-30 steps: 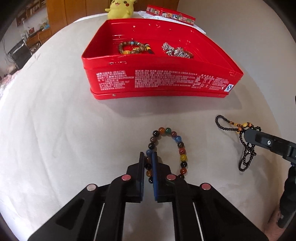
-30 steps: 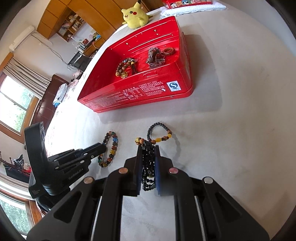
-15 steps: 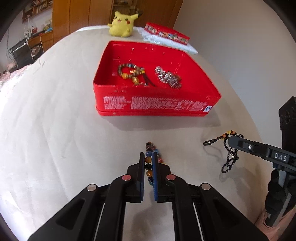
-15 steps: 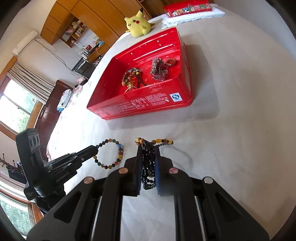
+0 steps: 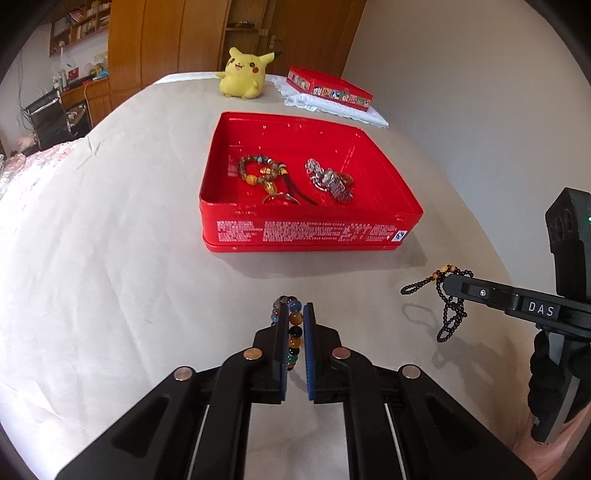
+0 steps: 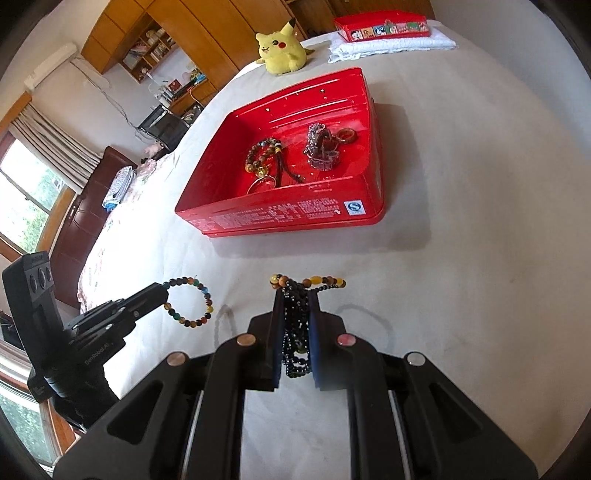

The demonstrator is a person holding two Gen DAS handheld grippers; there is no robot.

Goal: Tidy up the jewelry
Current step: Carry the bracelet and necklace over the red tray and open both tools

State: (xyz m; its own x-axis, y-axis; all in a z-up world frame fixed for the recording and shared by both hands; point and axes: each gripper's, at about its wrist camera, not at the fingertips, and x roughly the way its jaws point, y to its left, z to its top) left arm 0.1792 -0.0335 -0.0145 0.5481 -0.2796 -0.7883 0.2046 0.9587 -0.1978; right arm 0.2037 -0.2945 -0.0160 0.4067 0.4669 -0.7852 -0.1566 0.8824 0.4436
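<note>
An open red tin (image 5: 310, 232) (image 6: 295, 218) stands on the beige bed ahead of both grippers. In it lie a brown bead bracelet (image 5: 258, 171) (image 6: 264, 155) and a silver chain bracelet (image 5: 328, 181) (image 6: 321, 147). My left gripper (image 5: 295, 314) (image 6: 162, 293) is shut on a multicoloured bead bracelet (image 5: 293, 334) (image 6: 190, 302) and holds it above the bed. My right gripper (image 6: 295, 299) (image 5: 448, 282) is shut on a black bead necklace (image 6: 295, 332) (image 5: 448, 314) with amber beads, which hangs from it above the bed.
A yellow Pikachu plush (image 5: 243, 74) (image 6: 282, 46) sits at the far end of the bed. A flat red box (image 5: 328, 86) (image 6: 382, 26) lies on a white folded cloth (image 5: 332, 107) beside it. A wall (image 5: 461, 92) runs along the right.
Both grippers have lifted their beads off the bed and risen. The multicoloured bracelet and the black necklace now hang in the air, and the tin looks farther and lower.
</note>
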